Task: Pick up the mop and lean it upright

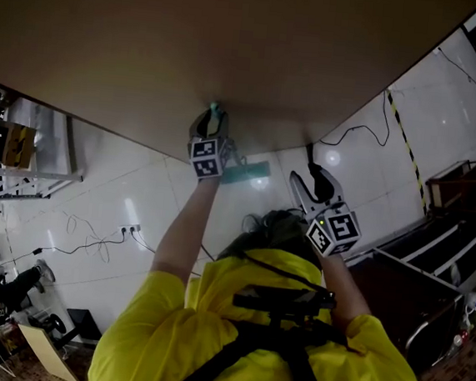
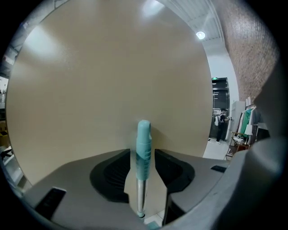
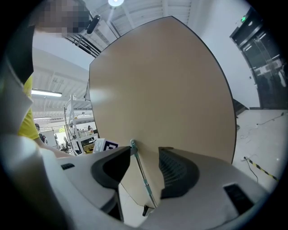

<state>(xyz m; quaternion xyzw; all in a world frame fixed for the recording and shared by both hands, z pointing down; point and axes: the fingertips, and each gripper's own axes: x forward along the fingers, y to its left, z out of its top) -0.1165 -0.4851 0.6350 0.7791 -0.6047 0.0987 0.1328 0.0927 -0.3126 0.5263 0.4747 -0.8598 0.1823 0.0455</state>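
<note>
The mop stands upright against a tall tan panel (image 1: 235, 51). Its teal grip (image 2: 143, 143) and metal shaft sit between the jaws of my left gripper (image 2: 144, 158), with a gap on each side, so the jaws are open around it. In the head view the left gripper (image 1: 211, 120) is up at the handle top (image 1: 215, 106), and the teal mop head (image 1: 246, 172) lies on the floor below. My right gripper (image 1: 313, 178) hangs to the right, apart from the mop, open and empty. In the right gripper view (image 3: 145, 164) the mop's thin shaft (image 3: 140, 173) leans on the panel.
White tile floor with loose cables (image 1: 90, 247) spreads below. A metal shelving rack (image 1: 16, 147) stands at the left, dark frames and furniture (image 1: 442, 247) at the right. A yellow-black tape line (image 1: 406, 139) crosses the floor. A person (image 2: 221, 123) stands far off.
</note>
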